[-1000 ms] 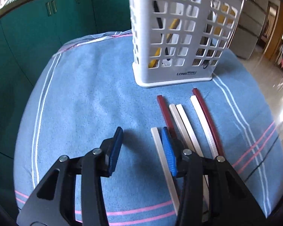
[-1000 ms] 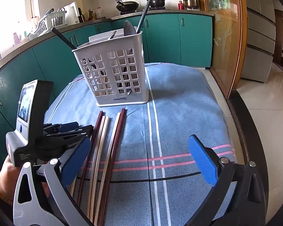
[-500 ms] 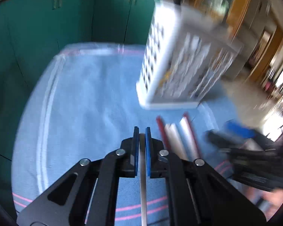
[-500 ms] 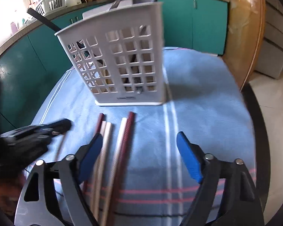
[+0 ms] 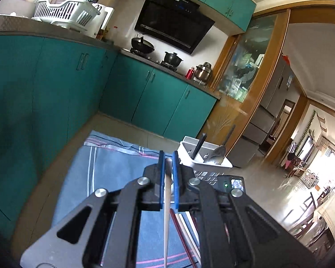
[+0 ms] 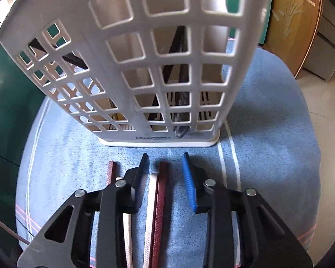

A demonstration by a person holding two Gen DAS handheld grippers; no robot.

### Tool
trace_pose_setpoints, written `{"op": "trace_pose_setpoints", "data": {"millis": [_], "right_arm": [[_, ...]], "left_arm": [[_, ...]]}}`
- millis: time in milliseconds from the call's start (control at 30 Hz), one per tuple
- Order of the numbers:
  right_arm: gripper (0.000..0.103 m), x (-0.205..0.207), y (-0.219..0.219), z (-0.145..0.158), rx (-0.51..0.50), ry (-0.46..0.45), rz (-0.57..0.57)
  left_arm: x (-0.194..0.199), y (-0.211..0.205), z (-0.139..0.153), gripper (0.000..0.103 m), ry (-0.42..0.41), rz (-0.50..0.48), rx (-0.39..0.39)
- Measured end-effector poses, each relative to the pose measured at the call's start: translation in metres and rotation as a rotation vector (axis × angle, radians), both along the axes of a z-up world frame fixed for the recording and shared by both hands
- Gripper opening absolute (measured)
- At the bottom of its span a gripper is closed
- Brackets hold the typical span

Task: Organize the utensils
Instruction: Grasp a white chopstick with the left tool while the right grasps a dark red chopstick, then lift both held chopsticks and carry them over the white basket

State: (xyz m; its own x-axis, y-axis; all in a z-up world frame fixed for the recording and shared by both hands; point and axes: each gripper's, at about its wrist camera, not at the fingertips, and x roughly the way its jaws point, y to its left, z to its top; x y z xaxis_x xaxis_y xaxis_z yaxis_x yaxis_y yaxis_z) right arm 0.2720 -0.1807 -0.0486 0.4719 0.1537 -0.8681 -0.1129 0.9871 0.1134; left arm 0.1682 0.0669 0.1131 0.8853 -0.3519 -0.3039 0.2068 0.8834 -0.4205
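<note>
Teal kitchen, blue striped cloth [image 6: 268, 111] on the table. Left gripper [image 5: 168, 174] pinches a white chopstick [image 5: 166, 212], lifted above the white utensil basket [image 6: 145, 55]. Right gripper [image 6: 165, 178] is spread, straddling a white-and-maroon chopstick pair [image 6: 156, 201] lying just before the basket.

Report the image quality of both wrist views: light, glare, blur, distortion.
Left wrist view: strong fisheye curvature with dark corners; the window area at far right is blown out; the left claw and its white chopstick look sharp. Right wrist view: the white utensil basket bulges from close-range distortion; bright glare at the upper left; the right claw is crisp over the chopsticks.
</note>
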Motion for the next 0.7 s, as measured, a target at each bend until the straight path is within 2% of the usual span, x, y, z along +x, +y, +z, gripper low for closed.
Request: {"op": "trace_pose_setpoints", "data": {"millis": [67,100,133,233,333,567,700], "right_arm": [[0.021,0.002,0.004,0.001,-0.031,0.008,0.000],[0.008,0.004,0.008,0.002,-0.033,0.013,0.006],[0.007,0.005,0.010,0.002,-0.035,0.020,0.014],[0.007,0.006,0.016,0.011,-0.032,0.009,0.016],[0.007,-0.012,0.014,0.036,-0.012,-0.059,0.011],[0.007,-0.092,-0.002,0.116,0.031,-0.250,0.042],[0.007,-0.138,-0.020,0.149,0.063,-0.340,0.044]], "left_arm": [[0.000,-0.002,0.002,0.006,-0.016,0.007,0.006],[-0.001,-0.004,0.002,0.006,-0.020,0.007,0.013],[-0.002,-0.005,0.003,0.006,-0.026,0.004,0.024],[-0.005,-0.007,0.005,0.006,-0.044,-0.003,0.042],[-0.009,-0.009,0.007,0.006,-0.066,-0.005,0.062],[-0.023,-0.017,0.011,0.006,-0.092,-0.020,0.098],[-0.037,-0.027,0.021,0.006,-0.123,-0.032,0.137]]}}
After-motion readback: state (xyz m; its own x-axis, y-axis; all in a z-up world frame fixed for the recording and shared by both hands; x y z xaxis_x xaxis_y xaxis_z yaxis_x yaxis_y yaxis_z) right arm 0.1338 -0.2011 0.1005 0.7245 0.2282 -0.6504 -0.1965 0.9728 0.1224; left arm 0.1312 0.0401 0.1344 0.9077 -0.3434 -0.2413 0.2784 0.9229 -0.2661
